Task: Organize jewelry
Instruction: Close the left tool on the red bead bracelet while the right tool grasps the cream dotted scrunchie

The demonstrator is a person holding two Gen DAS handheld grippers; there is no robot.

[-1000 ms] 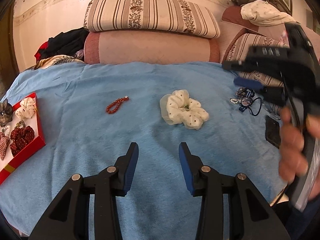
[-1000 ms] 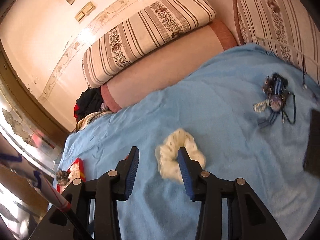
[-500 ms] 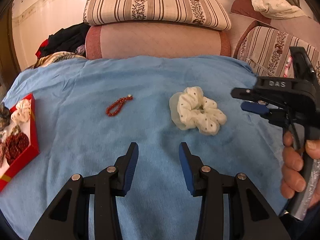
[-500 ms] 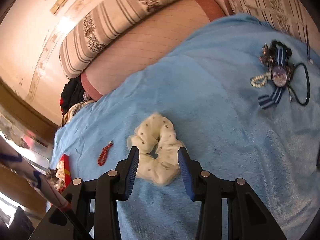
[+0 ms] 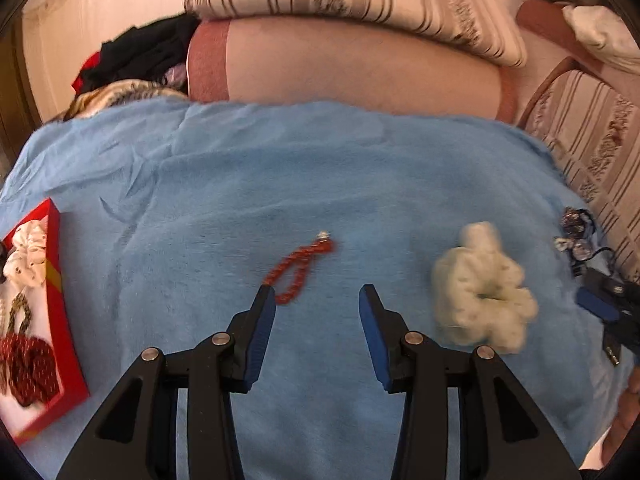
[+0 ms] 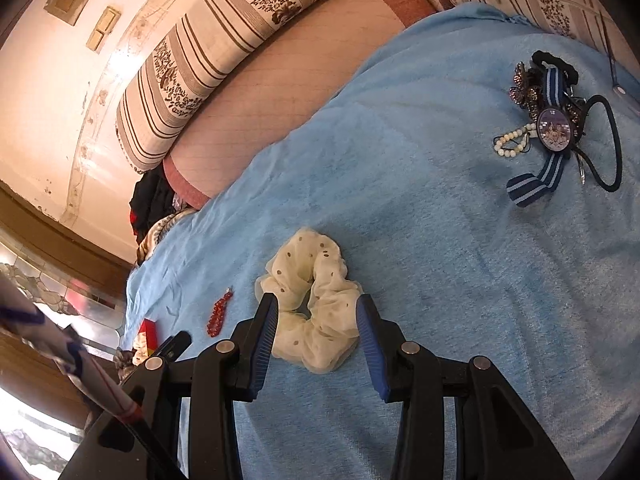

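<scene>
A cream dotted scrunchie (image 6: 312, 304) lies on the blue blanket (image 6: 440, 260); it also shows in the left wrist view (image 5: 480, 300). My right gripper (image 6: 316, 312) is open with its fingers on either side of the scrunchie. A red bead bracelet (image 5: 300, 270) lies just ahead of my open left gripper (image 5: 316, 300), near its left finger; it also shows in the right wrist view (image 6: 218, 316). A red box (image 5: 60, 320) at the left holds scrunchies and jewelry.
A pile of hair ties, a pearl bracelet and a striped ribbon badge (image 6: 556, 128) lies at the right of the blanket. Striped and pink pillows (image 5: 360, 72) line the back. Dark clothes (image 5: 136, 56) are heaped at the back left.
My left gripper has moved forward and left toward the red bracelet. My right gripper has come down over the cream scrunchie, which now sits between its fingers.
</scene>
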